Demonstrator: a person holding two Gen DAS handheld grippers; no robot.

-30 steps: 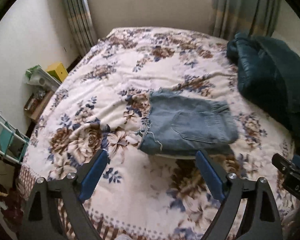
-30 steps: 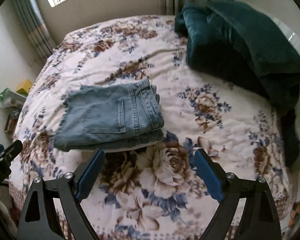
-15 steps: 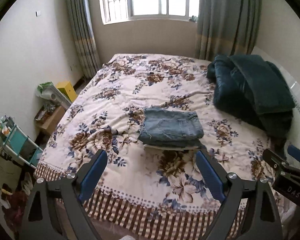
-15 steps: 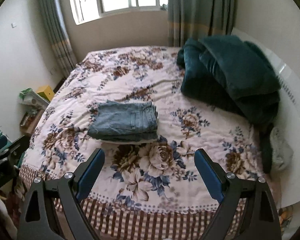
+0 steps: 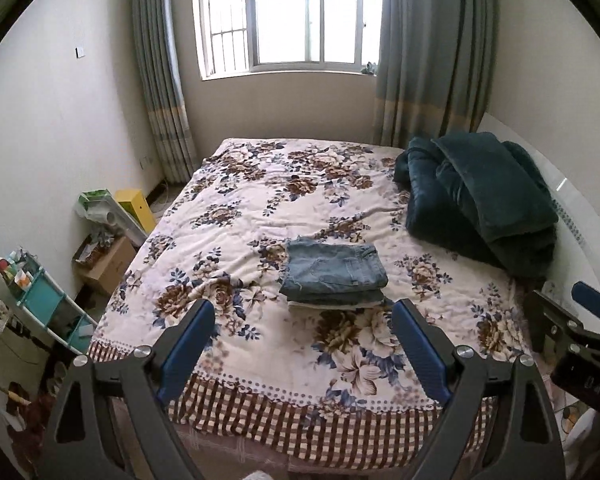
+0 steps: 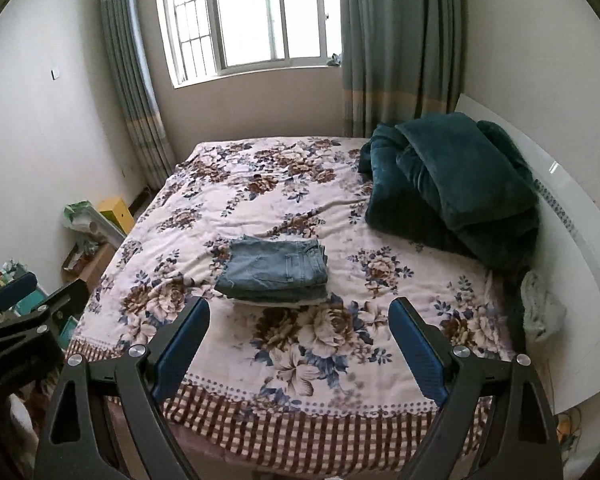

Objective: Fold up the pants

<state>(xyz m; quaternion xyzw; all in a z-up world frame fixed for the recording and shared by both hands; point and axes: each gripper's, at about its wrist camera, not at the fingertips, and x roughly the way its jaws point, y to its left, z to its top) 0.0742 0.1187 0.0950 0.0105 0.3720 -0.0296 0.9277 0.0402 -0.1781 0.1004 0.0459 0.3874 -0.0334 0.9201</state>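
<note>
The blue denim pants (image 5: 334, 271) lie folded in a compact stack on the floral bedspread (image 5: 260, 216), near the middle of the bed; they also show in the right wrist view (image 6: 276, 270). My left gripper (image 5: 304, 320) is open and empty, held back beyond the foot of the bed, well clear of the pants. My right gripper (image 6: 300, 318) is open and empty too, equally far back. The right gripper also shows at the right edge of the left wrist view (image 5: 572, 332), and the left gripper at the left edge of the right wrist view (image 6: 24, 316).
A dark green blanket (image 5: 480, 196) is piled at the right by the white headboard (image 6: 560, 208). A teal shelf (image 5: 40, 304), a cardboard box (image 5: 108, 264) and a yellow box (image 5: 134, 208) stand along the left wall. A window with curtains (image 5: 300, 20) is behind.
Both grippers have pulled back and risen away from the bed; the folded pants look smaller and farther off. The pants have not moved. Both grippers stay open.
</note>
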